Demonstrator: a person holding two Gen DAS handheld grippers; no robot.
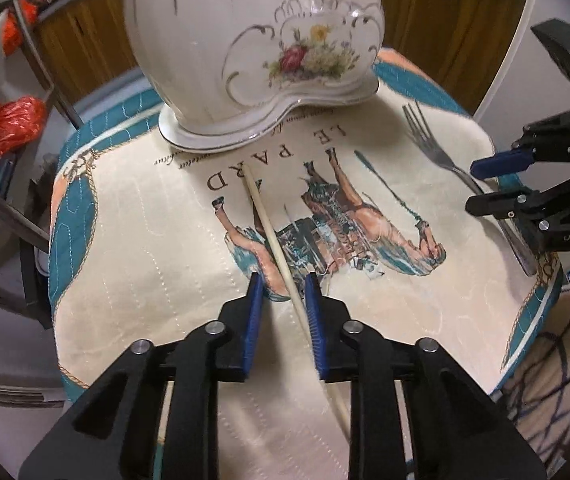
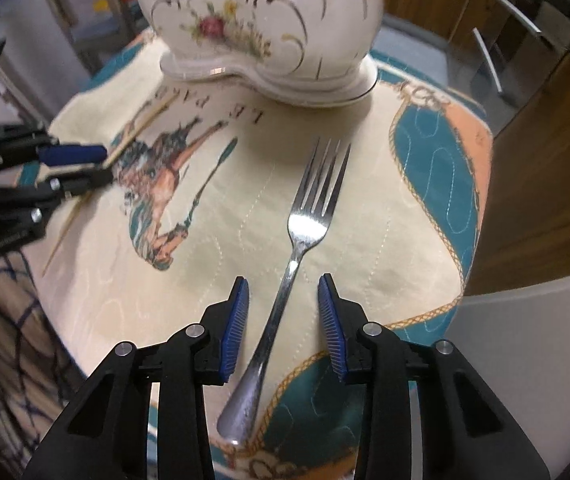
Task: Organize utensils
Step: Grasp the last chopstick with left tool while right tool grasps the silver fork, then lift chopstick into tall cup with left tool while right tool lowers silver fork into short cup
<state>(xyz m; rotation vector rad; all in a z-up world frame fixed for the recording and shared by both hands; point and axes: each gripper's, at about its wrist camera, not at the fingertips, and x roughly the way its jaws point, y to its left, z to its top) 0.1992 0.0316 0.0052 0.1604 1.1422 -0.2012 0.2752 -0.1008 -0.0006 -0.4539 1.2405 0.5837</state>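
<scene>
Both our grippers have jaws spread: left gripper [image 1: 283,280] straddles the pale wooden chopstick [image 1: 269,232], right gripper [image 2: 283,285] straddles the silver metal fork [image 2: 297,240] on the horse-printed quilted mat [image 1: 145,272].

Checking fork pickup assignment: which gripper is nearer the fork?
Right. The right gripper is open with its jaws either side of the fork handle. The left gripper is across the mat, straddling the chopstick.
</scene>
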